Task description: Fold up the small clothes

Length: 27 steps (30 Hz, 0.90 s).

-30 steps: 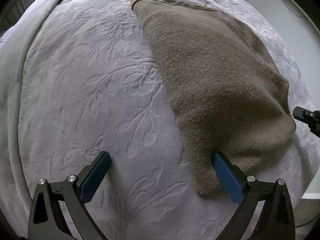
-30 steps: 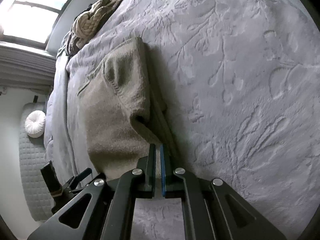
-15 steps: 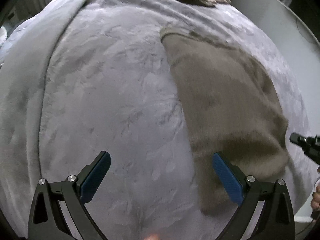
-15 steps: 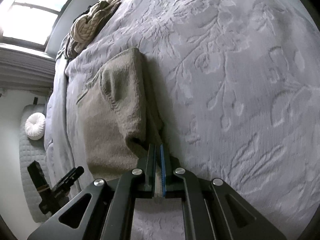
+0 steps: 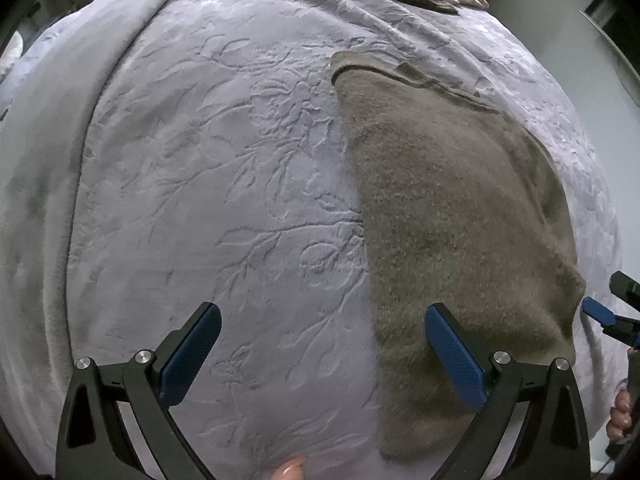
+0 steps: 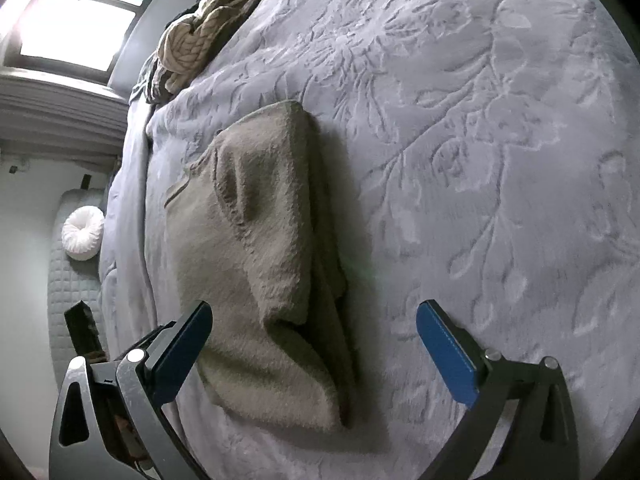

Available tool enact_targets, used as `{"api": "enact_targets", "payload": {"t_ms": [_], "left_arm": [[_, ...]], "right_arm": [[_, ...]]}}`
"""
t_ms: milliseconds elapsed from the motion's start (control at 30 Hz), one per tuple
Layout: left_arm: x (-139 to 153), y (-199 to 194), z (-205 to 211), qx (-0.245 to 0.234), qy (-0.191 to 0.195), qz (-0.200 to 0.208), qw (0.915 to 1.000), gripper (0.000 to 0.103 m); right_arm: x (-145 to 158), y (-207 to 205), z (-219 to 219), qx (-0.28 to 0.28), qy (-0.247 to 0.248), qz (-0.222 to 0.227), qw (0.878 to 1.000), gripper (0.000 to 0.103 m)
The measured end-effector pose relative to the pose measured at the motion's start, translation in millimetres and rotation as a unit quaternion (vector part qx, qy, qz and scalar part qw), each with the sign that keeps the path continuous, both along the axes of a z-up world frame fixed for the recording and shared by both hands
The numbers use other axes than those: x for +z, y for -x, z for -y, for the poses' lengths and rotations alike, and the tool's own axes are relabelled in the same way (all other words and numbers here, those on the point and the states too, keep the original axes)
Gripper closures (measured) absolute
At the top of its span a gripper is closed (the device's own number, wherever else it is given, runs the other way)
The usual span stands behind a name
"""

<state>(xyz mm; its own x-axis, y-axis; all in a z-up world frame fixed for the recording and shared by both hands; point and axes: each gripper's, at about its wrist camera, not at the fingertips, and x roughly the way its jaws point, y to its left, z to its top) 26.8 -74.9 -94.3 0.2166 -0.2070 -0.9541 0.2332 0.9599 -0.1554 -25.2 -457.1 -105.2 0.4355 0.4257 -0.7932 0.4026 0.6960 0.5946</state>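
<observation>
The fuzzy grey-brown knitted garment (image 6: pixel 272 248) lay already doubled over into a long, thick, slightly lumpy bundle on the pale grey embossed bed cover (image 6: pixel 480 160), so one fold looked done and a further fold or squaring-up seemingly remained. It sat just ahead of the right gripper (image 6: pixel 314 350), whose jaws were opening wide, its near end between them but ungripped. The left gripper (image 5: pixel 322 354) hung wide and empty, its right pad over the garment's edge.

A fuzzy, matt knit garment (image 6: pixel 260 248) lies on a plush, leaf-embossed grey blanket (image 6: pixel 480 160).
</observation>
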Motion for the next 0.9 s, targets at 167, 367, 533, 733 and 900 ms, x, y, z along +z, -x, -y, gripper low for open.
{"api": "enact_targets", "payload": {"t_ms": [167,367,533,733,900], "left_arm": [[0,-7,3,0.002,0.002,-0.008,1.0,0.001],[6,-18,3,0.001,0.06,-0.026,0.9979,0.001],[4,-35,5,0.008,0.055,-0.024,0.9981,0.001],[-18,-51,21,-0.017,0.104,-0.072,0.9919,0.001],[-27,-58,49,-0.041,0.15,-0.085,0.9841,0.001]], "right_arm": [[-6,-14,1,0.019,-0.005,-0.006,1.0,0.001],[-12,-29,1,0.049,-0.015,-0.005,0.999,0.001],[-23,-45,3,0.077,-0.048,0.004,0.996,0.001],[-33,-71,-11,0.115,-0.099,0.02,0.988,0.001],[-38,-94,-37,0.154,-0.123,0.034,0.98,0.0]]}}
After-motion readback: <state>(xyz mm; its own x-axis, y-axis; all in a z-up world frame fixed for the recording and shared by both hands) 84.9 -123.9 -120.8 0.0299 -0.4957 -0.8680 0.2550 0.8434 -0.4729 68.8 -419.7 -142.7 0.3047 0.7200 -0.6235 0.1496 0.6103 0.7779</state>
